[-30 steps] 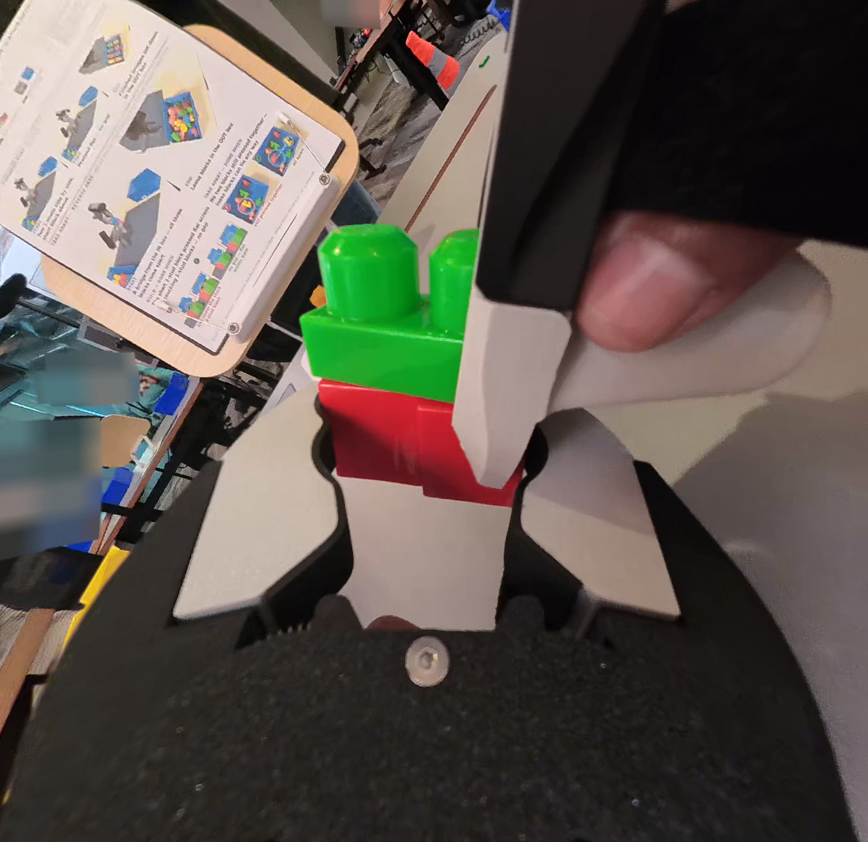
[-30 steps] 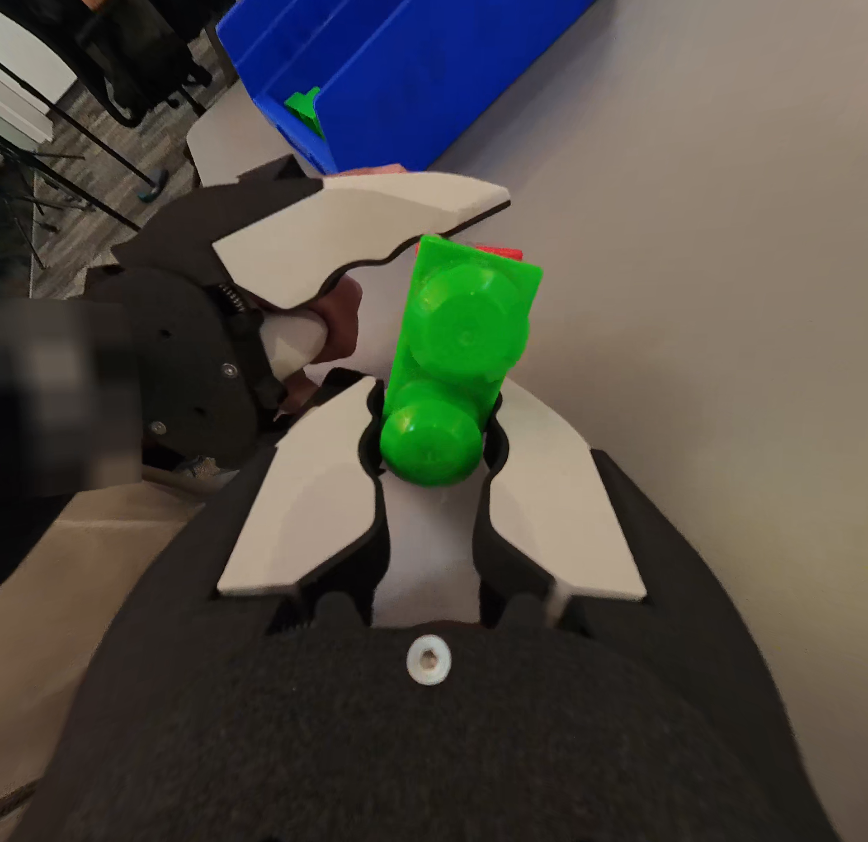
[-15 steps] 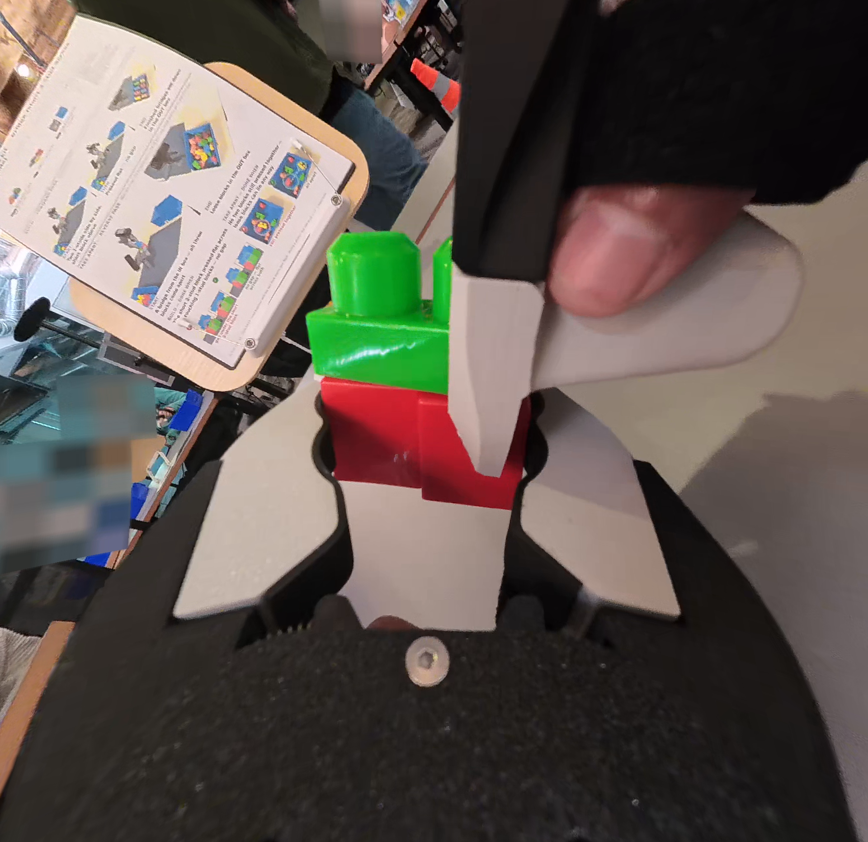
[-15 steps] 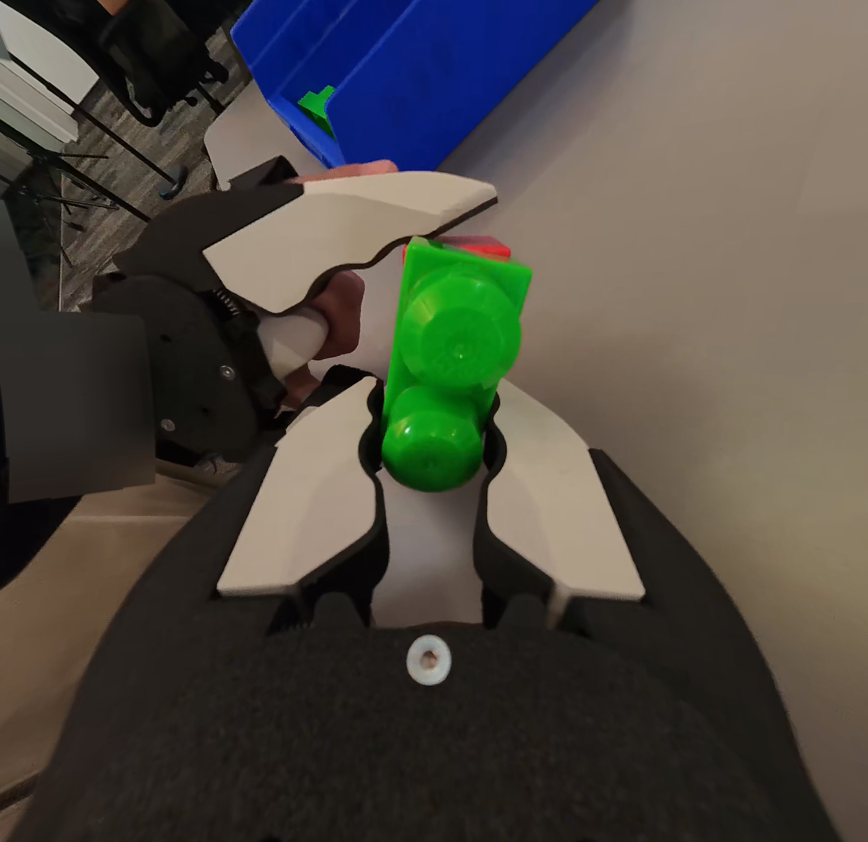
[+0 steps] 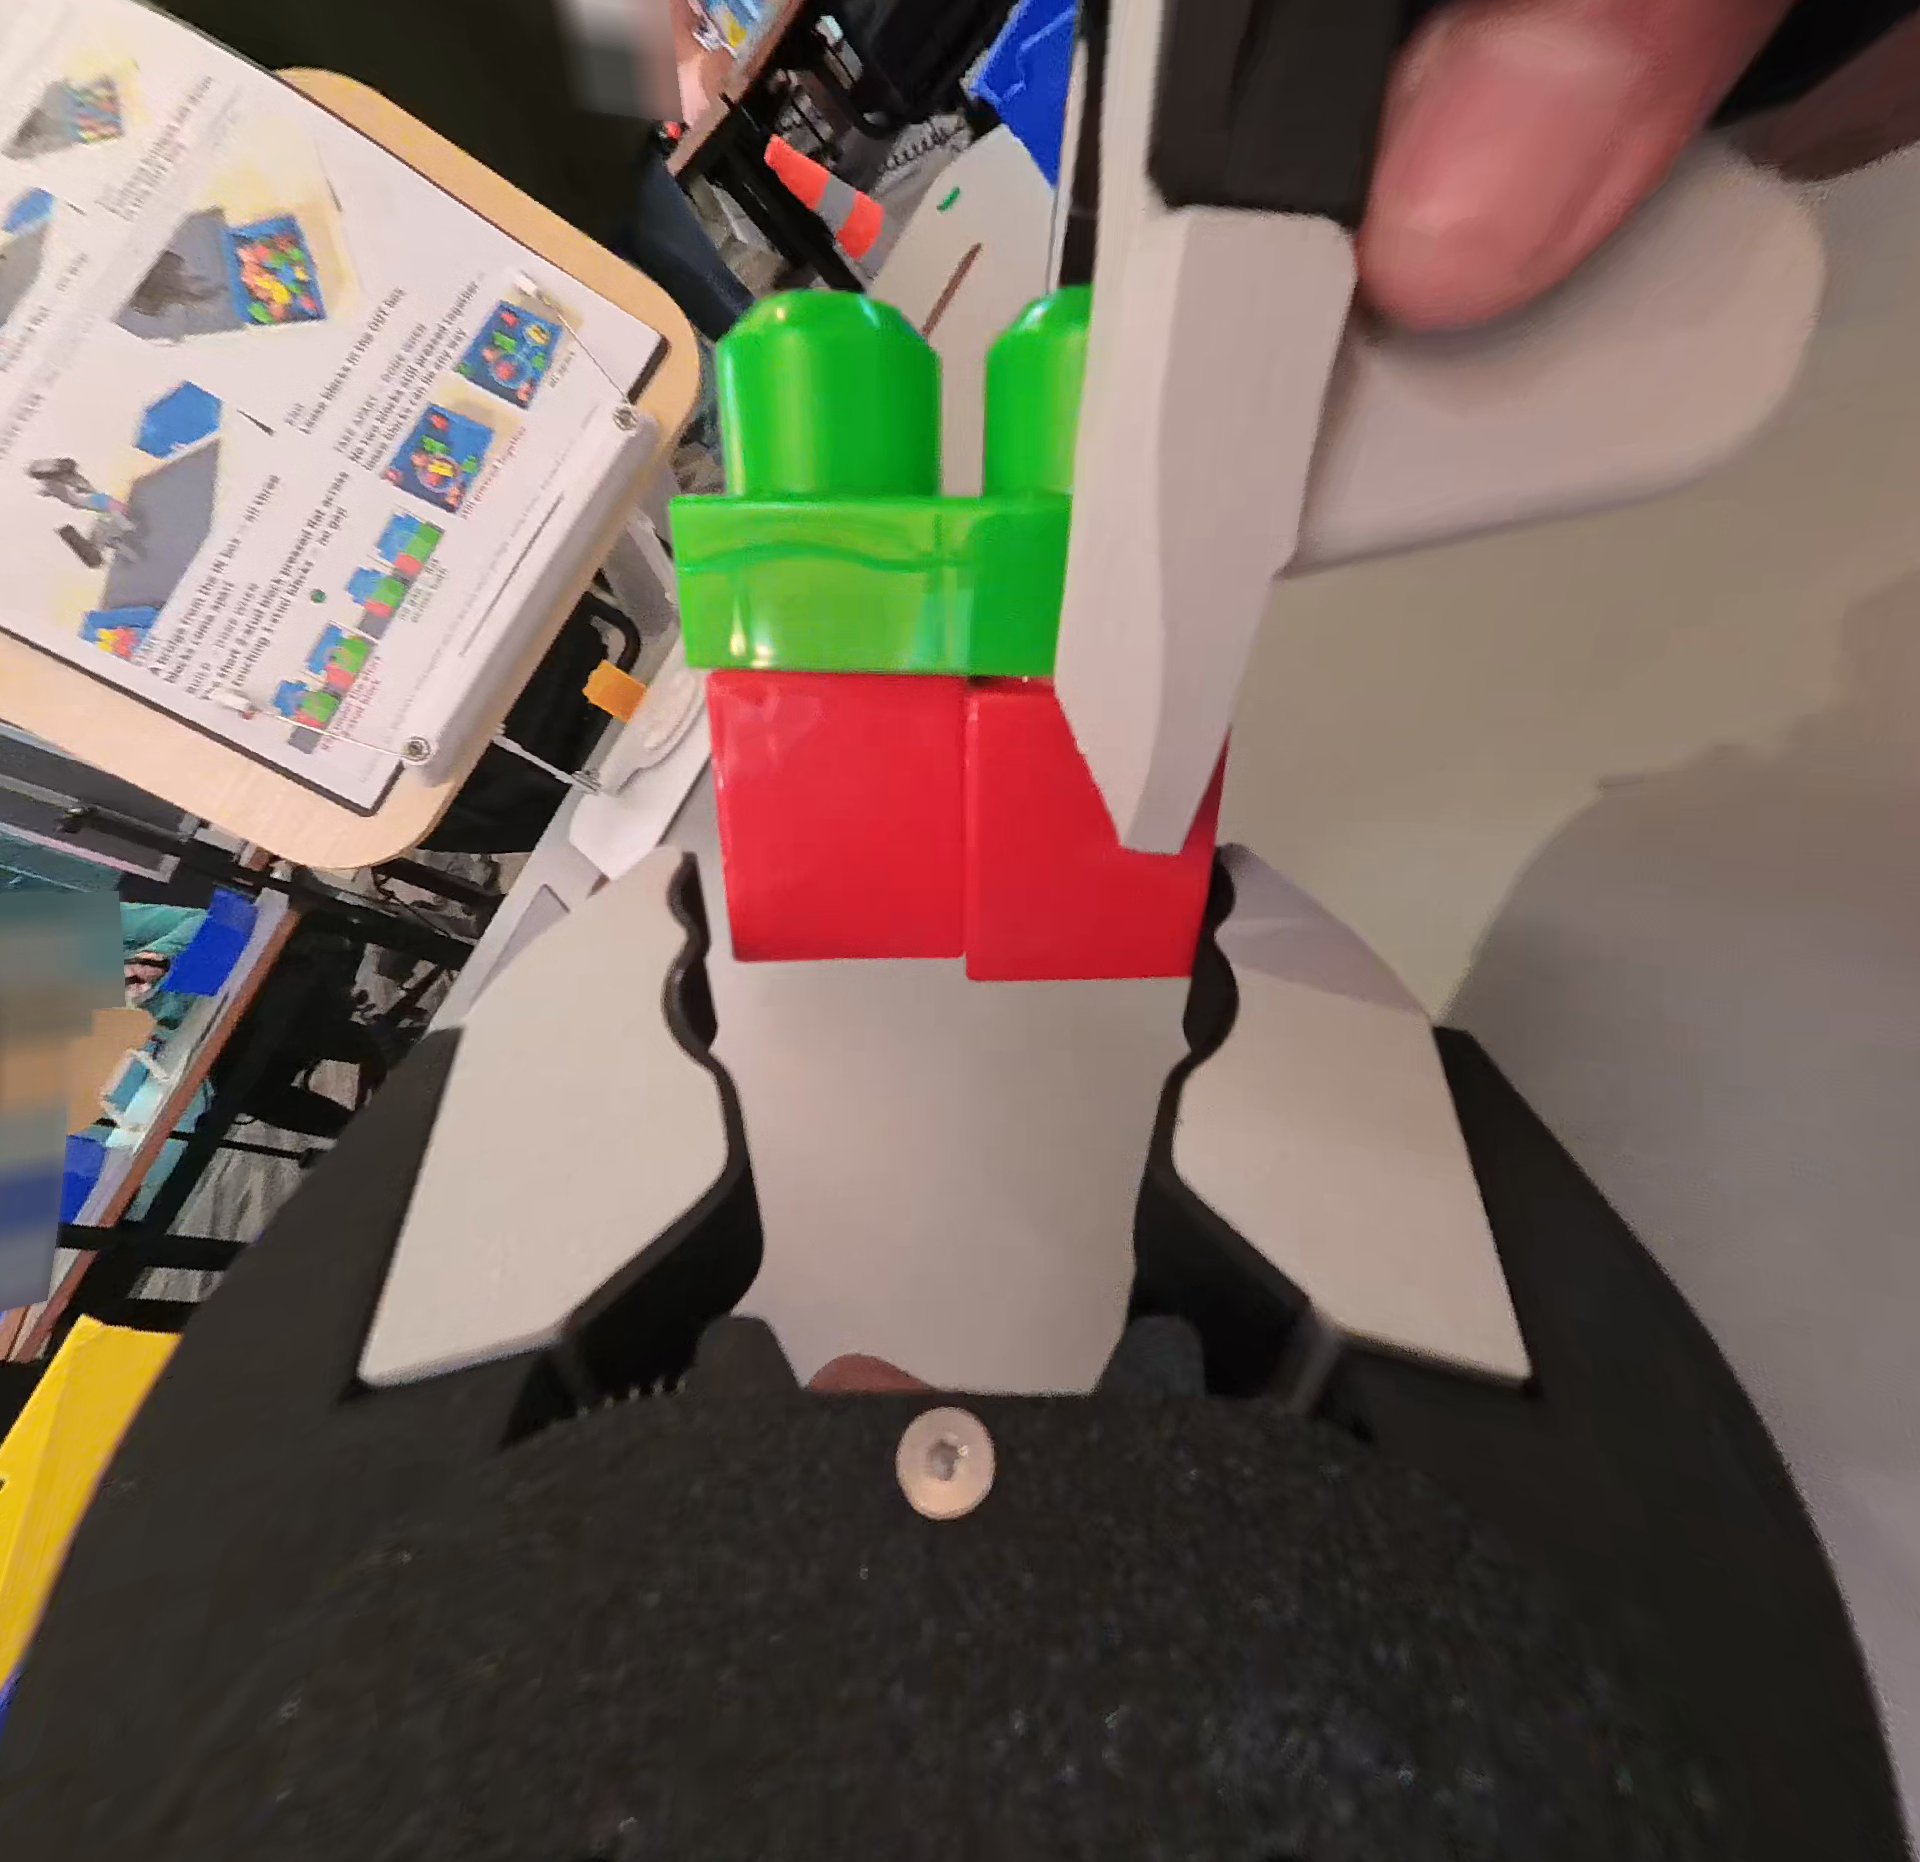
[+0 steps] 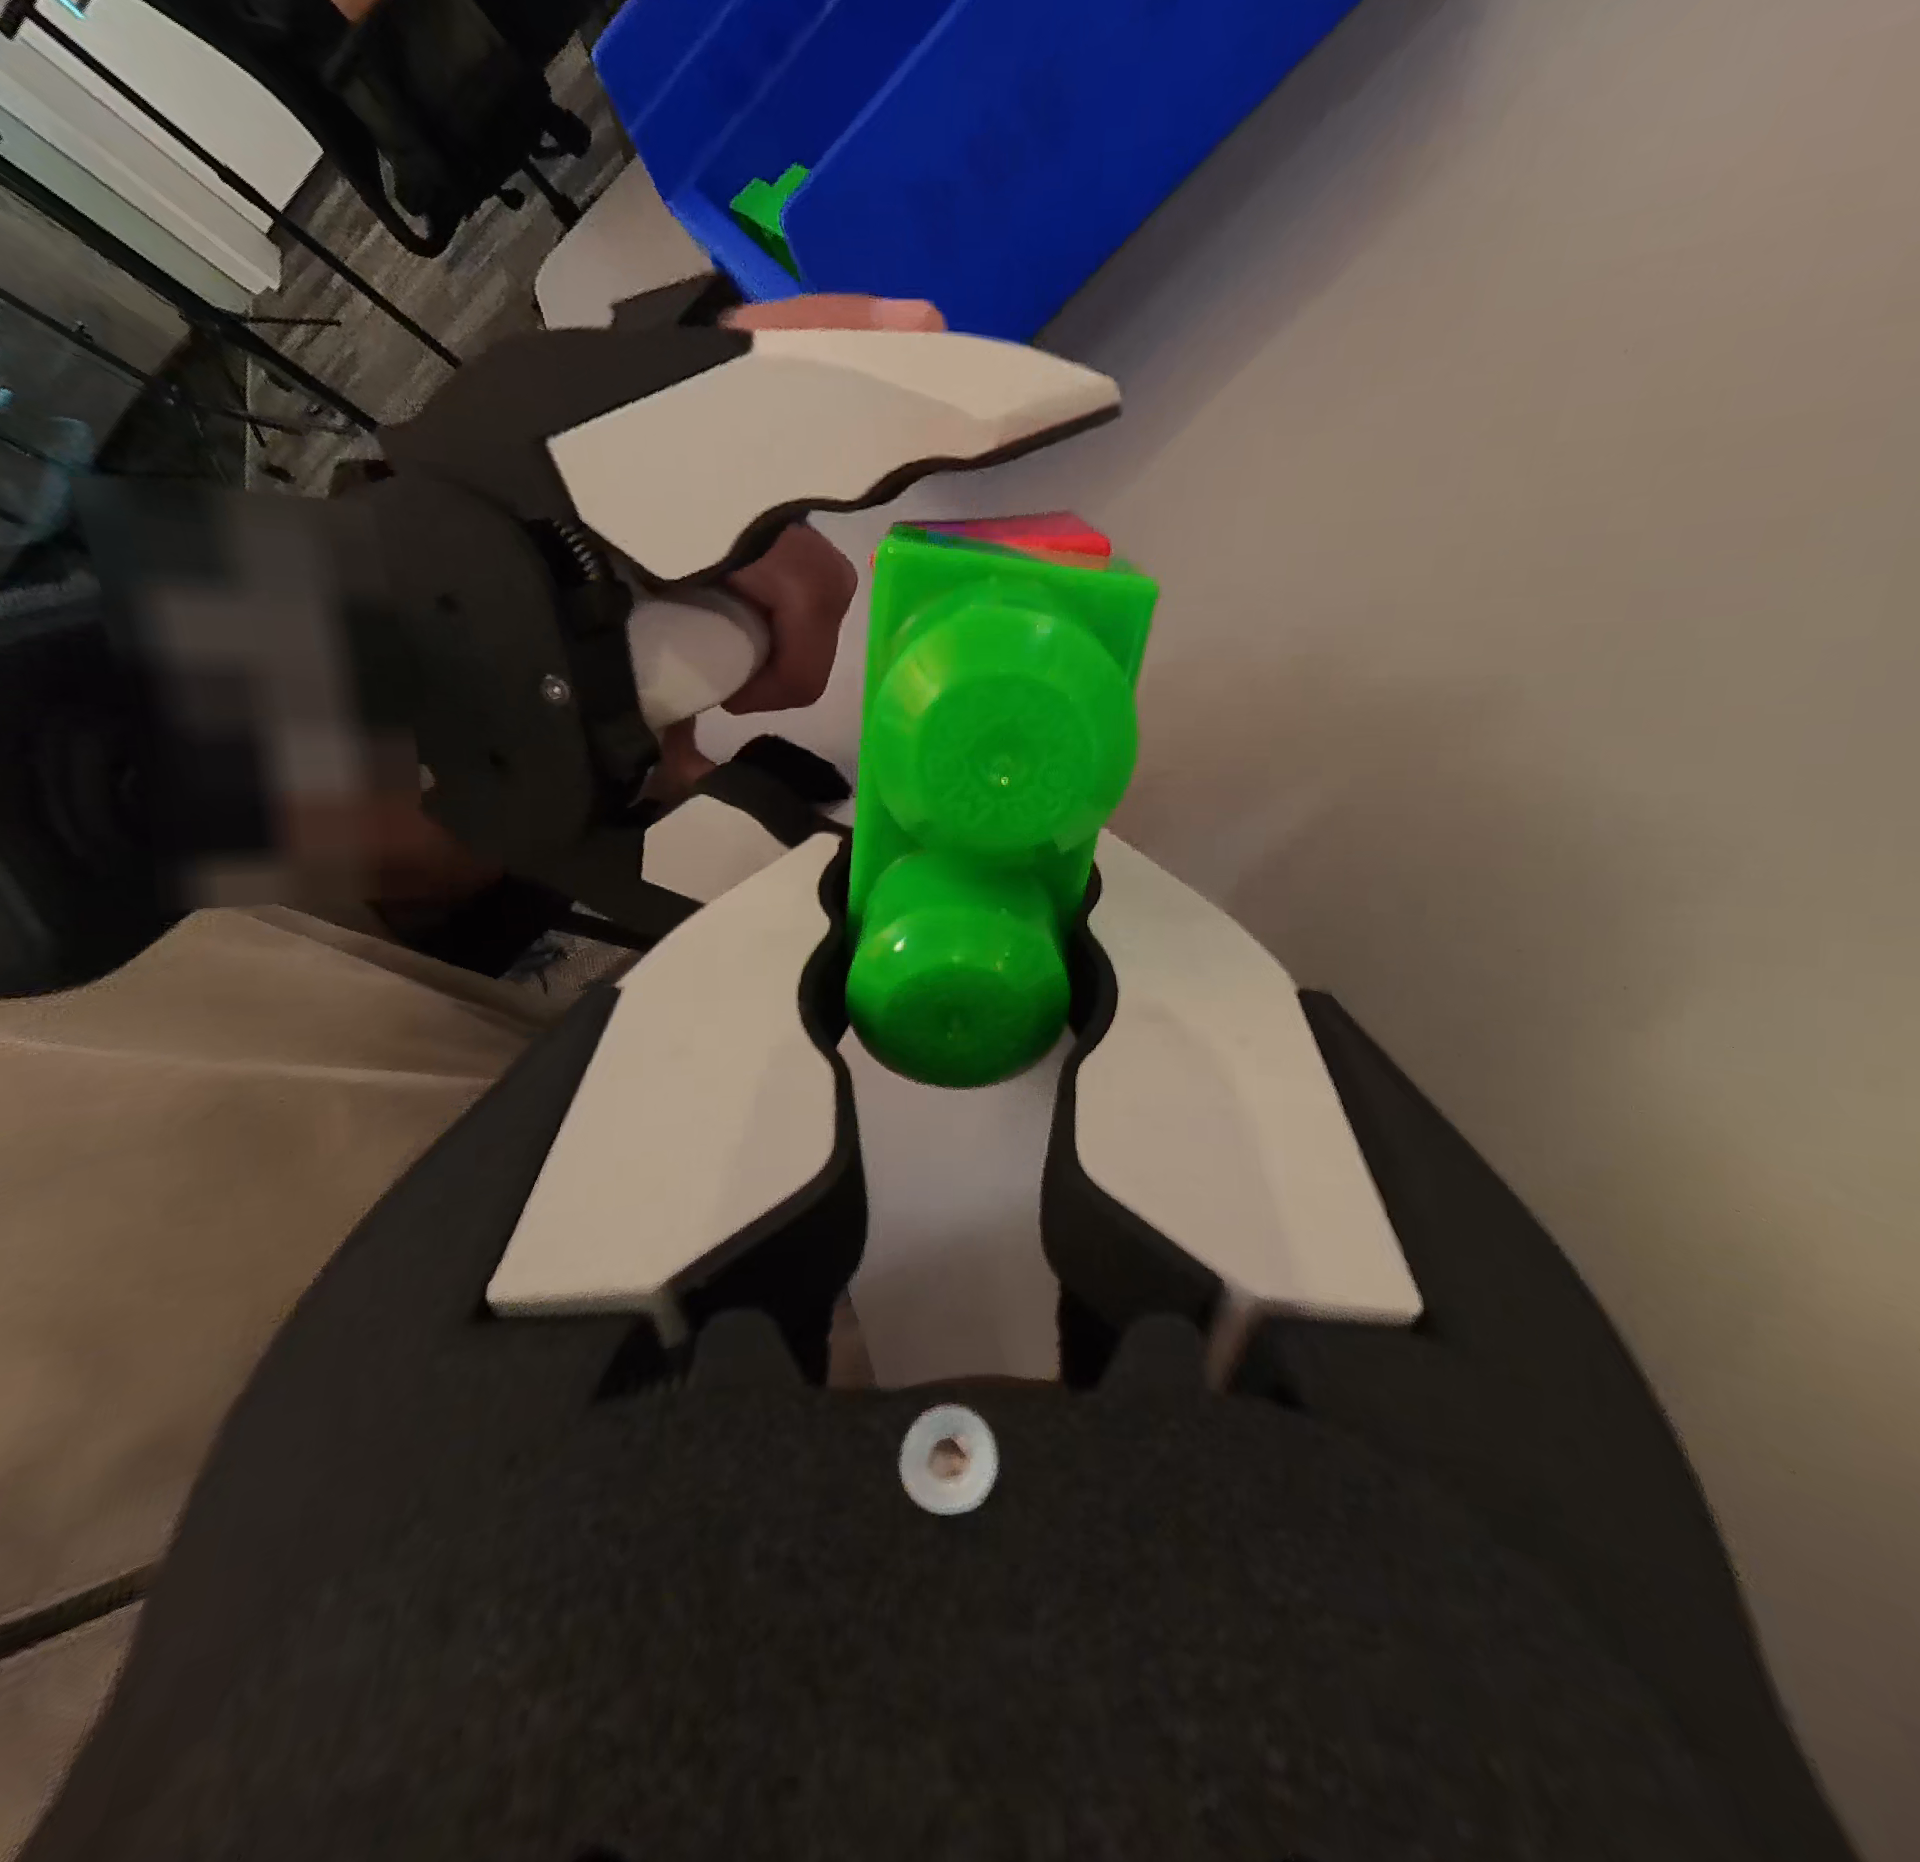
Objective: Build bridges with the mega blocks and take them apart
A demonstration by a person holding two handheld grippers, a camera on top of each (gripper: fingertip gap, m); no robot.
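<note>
The left gripper (image 5: 951,919) pinches the red block (image 5: 883,825) between its jaws as an anchor. The right gripper (image 6: 961,939) clamps the green block (image 6: 987,773) stacked on it, jaws pinching one stud, probably to pull them apart above the surface (image 6: 1558,877).

Black felt-covered hand-held gripper (image 5: 951,908), white fingers (image 5: 561,1116)

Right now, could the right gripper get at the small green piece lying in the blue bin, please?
Probably not yet. The right gripper is shut on the green block, so its jaws are occupied. The green piece in the blue bin lies beyond, with the left gripper partly between.
</note>
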